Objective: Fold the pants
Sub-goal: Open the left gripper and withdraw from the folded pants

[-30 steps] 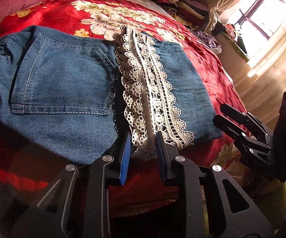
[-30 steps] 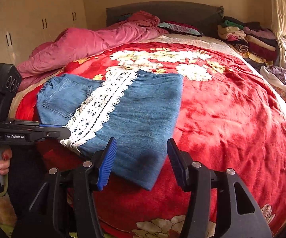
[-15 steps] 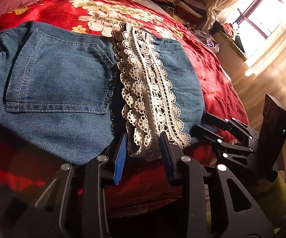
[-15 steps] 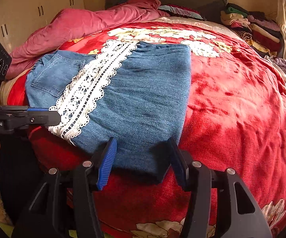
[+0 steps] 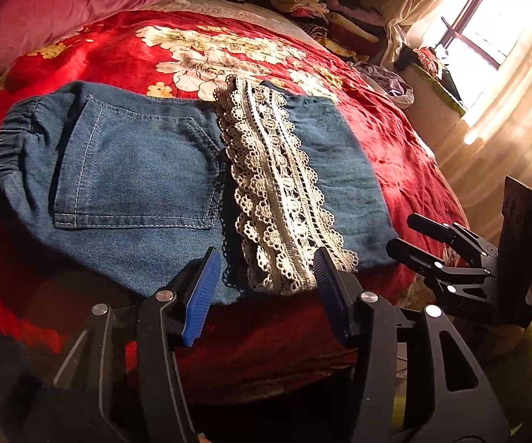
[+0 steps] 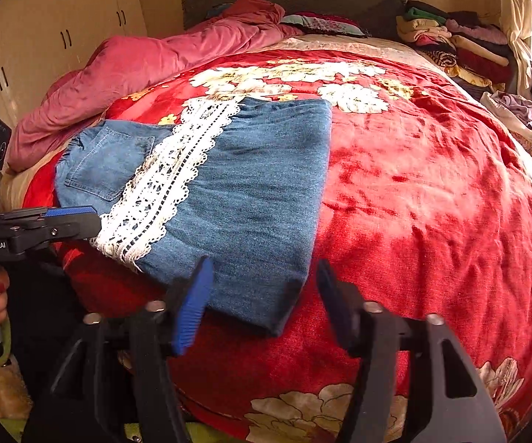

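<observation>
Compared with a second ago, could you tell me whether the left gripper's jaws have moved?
Yes. The left gripper has its jaws opening, spread wider around the lace hem of the denim pants, not pressing it.

One pants (image 5: 140, 170); two grippers, left gripper (image 5: 262, 288); right gripper (image 6: 262, 302).

Sunlit window (image 5: 476, 26) beside bed (image 6: 432, 184); cream wardrobe (image 6: 44, 37).

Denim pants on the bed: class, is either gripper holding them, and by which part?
Nothing is held. The left gripper is opening around the lace trim's near end; the right gripper is opening around the near corner of the pants.
</observation>
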The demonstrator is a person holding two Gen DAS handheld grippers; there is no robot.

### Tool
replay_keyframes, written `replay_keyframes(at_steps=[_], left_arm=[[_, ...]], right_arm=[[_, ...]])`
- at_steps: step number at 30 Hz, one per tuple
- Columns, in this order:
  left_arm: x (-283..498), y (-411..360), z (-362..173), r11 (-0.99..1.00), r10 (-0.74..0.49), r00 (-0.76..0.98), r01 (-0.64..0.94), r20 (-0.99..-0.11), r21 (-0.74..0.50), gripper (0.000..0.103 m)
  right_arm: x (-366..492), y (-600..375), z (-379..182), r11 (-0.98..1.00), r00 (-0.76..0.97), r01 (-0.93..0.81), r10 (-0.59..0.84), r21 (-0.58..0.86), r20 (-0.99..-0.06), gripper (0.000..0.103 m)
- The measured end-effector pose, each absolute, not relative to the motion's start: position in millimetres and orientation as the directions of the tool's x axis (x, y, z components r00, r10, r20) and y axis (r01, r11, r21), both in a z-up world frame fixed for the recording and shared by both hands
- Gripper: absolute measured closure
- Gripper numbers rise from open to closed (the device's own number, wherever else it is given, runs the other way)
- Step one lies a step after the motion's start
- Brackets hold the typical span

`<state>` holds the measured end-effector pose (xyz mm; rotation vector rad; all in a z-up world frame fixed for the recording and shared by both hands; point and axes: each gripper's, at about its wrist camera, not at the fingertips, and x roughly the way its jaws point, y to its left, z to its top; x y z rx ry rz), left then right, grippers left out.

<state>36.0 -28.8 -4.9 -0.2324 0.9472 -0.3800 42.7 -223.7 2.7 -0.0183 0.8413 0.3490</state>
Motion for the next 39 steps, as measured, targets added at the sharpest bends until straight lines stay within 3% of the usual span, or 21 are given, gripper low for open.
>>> replay_keyframes(at_steps=[3,9,19,39], left_arm=[[33.5,-25.6,0.4,0.916,-0.400,0.541,0.210,-0.740,-0.342,0.052],[28.8,-19.2,12.9,0.937,-0.349,0.581,0.200,-0.735,-0.287,0.038],[22.6,-6.9,27.4,0.963,-0.270,0.630,0.172,-0.728,-0.208,0.014],[15.1,89.4,24.3,0.963,-0.152,0.670,-0.063,-0.726,-0.260,0.010]], right_arm=[[41.6,-225.2,9.5,0.942,0.623,-0.309,0.303,0.129,-0.721,0.022],[39.6,-226.8,20.3,0.947,0.649,-0.296,0.297,0.128,-0.701,0.012],[38.4,-221.5,28.5,0.949,0.658,-0.296,0.287,0.112,-0.696,0.012],[55.7,-167.9,43.1,0.906,0.630,-0.412,0.358,0.095,-0.689,0.012]])
